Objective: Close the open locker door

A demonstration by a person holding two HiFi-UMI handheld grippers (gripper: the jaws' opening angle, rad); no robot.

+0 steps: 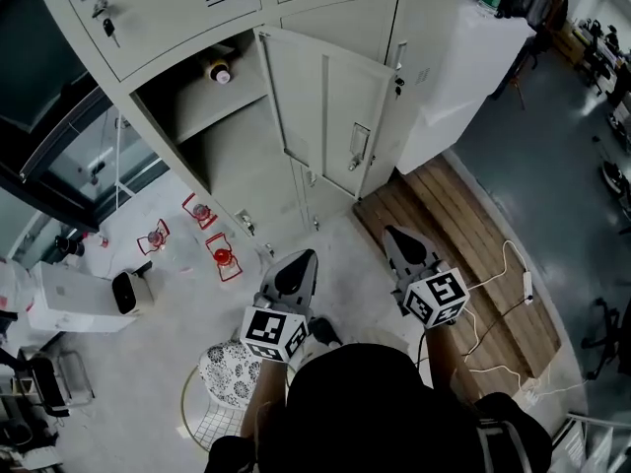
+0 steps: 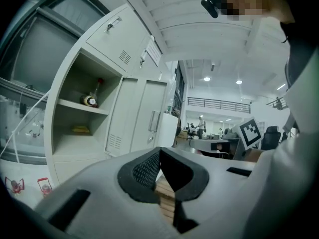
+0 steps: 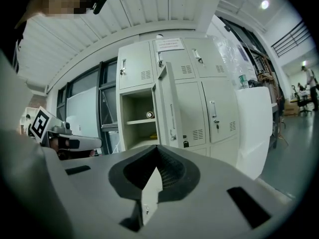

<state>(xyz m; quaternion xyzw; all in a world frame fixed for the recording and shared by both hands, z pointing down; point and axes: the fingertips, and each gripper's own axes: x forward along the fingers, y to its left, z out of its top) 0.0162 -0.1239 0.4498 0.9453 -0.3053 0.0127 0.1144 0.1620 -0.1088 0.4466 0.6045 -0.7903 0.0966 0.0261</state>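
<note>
The grey locker bank fills the top of the head view. One door [image 1: 325, 116] stands swung out from its compartment [image 1: 212, 116], which holds a shelf with a bottle [image 1: 221, 72] lying on it. Both grippers hang well short of the lockers, over the floor. My left gripper [image 1: 304, 257] and right gripper [image 1: 394, 233] point toward the door, jaws together, holding nothing. The left gripper view shows the door [image 2: 124, 114] right of the open compartment. In the right gripper view the door [image 3: 169, 108] shows nearly edge-on beside the bottle [image 3: 149, 114].
A wooden pallet platform [image 1: 463, 264] lies on the floor right of the lockers, with a tall white cabinet [image 1: 463, 77] behind it. A patterned stool [image 1: 227, 377] stands by my legs. Red items [image 1: 222, 256], a white box [image 1: 74, 299] and a white cable [image 1: 503, 294] lie around.
</note>
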